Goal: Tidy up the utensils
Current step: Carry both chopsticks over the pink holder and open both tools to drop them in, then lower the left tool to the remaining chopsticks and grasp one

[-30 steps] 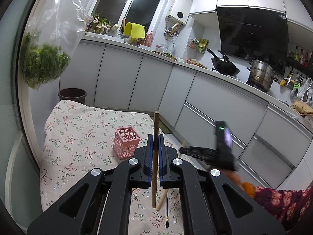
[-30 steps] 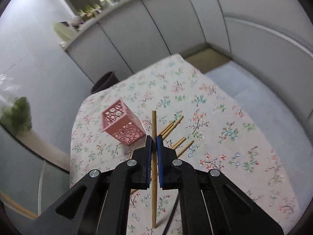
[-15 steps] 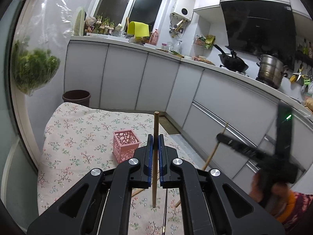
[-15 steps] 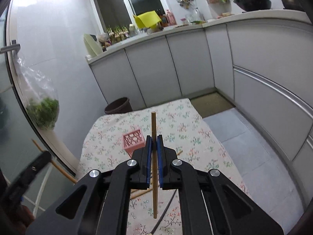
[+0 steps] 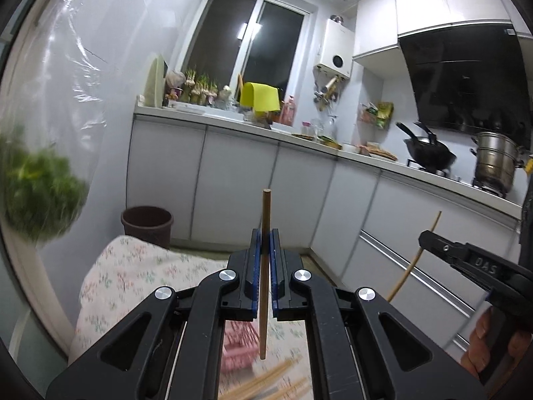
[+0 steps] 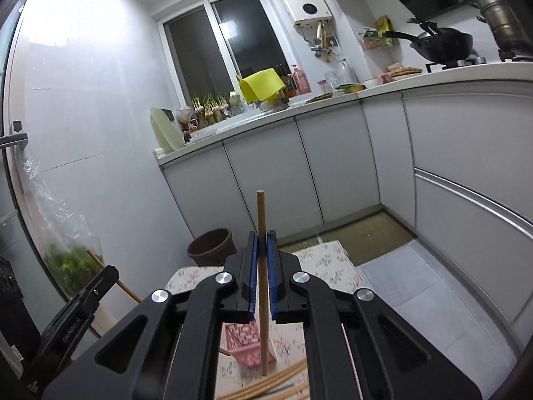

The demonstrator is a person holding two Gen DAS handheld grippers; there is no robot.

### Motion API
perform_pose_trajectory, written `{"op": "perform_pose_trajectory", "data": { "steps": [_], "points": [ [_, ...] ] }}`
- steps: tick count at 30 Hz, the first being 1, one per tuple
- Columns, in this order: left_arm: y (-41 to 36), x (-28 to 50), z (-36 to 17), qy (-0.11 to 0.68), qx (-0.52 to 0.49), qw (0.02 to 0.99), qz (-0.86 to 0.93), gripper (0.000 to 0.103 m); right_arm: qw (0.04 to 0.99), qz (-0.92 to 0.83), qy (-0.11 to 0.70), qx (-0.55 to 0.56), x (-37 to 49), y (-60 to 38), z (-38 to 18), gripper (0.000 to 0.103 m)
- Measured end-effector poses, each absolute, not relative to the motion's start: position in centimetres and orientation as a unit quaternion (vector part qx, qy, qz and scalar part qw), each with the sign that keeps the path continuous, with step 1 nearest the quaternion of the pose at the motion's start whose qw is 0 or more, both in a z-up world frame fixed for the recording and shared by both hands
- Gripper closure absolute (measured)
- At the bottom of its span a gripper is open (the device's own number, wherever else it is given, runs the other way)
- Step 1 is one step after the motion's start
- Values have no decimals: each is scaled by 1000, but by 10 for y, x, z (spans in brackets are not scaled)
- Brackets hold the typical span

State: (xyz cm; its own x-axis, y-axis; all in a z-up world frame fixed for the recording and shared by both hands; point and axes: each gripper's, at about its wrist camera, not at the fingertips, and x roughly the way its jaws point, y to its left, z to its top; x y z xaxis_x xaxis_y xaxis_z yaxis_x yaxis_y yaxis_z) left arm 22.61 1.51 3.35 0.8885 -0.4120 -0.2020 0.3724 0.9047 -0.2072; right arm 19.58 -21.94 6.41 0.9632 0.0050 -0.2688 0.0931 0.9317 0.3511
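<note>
Chopstick [image 5: 265,260] upright between left tool's [image 5: 265,236] pads

A floral-clothed table [image 6: 336,263] carries a pink basket [image 6: 245,345] and loose chopsticks [image 6: 279,381].

Walls: white, glossy [image 6: 93,106]
Window: dark, two panes [image 5: 246,43]
Cabinets: grey-white, L-shaped run [image 5: 233,180]
Floor: grey tile [image 6: 409,286]
Bin: brown, by wall [image 5: 146,221]
</note>
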Motion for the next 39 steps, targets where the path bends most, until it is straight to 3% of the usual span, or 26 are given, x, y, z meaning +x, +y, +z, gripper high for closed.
{"op": "perform_pose_trajectory", "data": {
  "steps": [12, 14, 16, 19, 21, 27, 30, 35, 38, 39],
  "points": [
    [-4, 305, -26, 142, -45, 972, -183, 98, 975, 4, 127, 182, 284, -195, 24, 97],
    [1, 302, -31, 138, -51, 972, -183, 91, 975, 12, 130, 180, 296, -187, 13, 97],
    [13, 296, -28, 123, -65, 974, -178, 78, 975, 17, 139, 173, 304, -177, 5, 97],
    [24, 290, -20, 112, -73, 976, -173, 74, 975, 17, 154, 162, 307, -170, -2, 93],
    [31, 285, -16, 107, -82, 977, -168, 65, 974, 14, 159, 160, 305, -167, -3, 90],
    [50, 267, -8, 99, -109, 977, -157, 61, 975, -5, 163, 148, 292, -165, 2, 86],
    [56, 257, -6, 101, -111, 977, -153, 54, 976, -17, 162, 147, 281, -167, 4, 72],
    [65, 239, -4, 107, -120, 976, -147, 37, 975, -36, 167, 146, 260, -169, 6, 59],
    [64, 232, -3, 117, -119, 975, -150, 23, 974, -62, 159, 146, 242, -173, 6, 30],
    [63, 228, -3, 123, -116, 974, -150, 13, 974, -79, 156, 146, 233, -174, 7, 13]
  ]
}}
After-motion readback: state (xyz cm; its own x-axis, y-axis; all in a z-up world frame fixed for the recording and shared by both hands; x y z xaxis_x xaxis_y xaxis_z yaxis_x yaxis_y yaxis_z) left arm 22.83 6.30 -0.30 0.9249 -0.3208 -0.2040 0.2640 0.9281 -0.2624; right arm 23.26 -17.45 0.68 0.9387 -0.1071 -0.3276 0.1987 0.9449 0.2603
